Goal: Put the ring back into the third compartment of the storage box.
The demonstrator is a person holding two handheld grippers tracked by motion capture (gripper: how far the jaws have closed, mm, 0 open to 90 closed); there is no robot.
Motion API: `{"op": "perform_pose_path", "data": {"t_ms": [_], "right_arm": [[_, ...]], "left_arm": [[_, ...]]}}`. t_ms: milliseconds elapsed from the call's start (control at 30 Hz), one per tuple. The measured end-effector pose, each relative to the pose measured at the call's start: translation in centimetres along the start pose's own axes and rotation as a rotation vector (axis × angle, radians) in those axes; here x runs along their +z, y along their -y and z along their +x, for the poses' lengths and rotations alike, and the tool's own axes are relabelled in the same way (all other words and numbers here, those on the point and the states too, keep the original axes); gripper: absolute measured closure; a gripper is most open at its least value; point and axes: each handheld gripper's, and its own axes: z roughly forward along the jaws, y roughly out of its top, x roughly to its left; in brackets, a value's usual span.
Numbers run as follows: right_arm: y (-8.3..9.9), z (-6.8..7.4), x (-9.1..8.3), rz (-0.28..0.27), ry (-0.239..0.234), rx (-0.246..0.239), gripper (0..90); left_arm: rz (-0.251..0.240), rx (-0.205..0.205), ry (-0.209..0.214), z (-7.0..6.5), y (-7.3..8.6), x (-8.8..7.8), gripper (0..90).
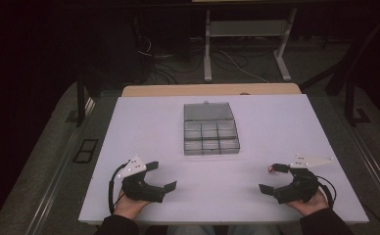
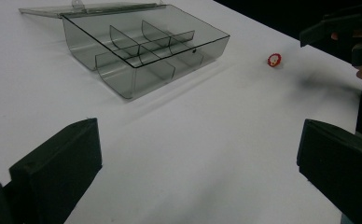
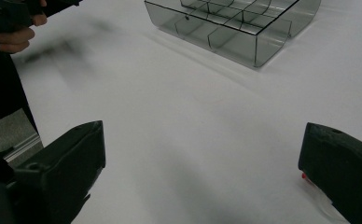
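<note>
Both hand-held grippers, left [image 1: 159, 177] and right [image 1: 271, 179], spread empty; small red piece [image 2: 274, 59] beside right, open compartment box [image 1: 210, 129] beyond.

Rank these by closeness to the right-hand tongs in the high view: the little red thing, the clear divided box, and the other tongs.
1. The small red round object, on the white table right beside the right tongs.
2. The clear grey plastic compartment box, lid open, at the table's middle, farther back.
3. The left tongs, across the table's near edge, slightly farther than the box.
</note>
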Motion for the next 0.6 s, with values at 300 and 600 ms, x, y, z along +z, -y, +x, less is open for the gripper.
{"op": "perform_pose_path", "data": {"t_ms": [300, 600], "right_arm": [[-0.5, 0.1, -0.2, 0.03, 0.009, -0.015, 0.0], [-1.4, -0.2, -0.9, 0.045, 0.01, -0.024, 0.0]], "left_arm": [[0.003, 0.0, -0.002, 0.1, 0.0, 0.0, 0.0], [0.004, -0.005, -0.002, 0.0, 0.1, 0.0, 0.0]]}}
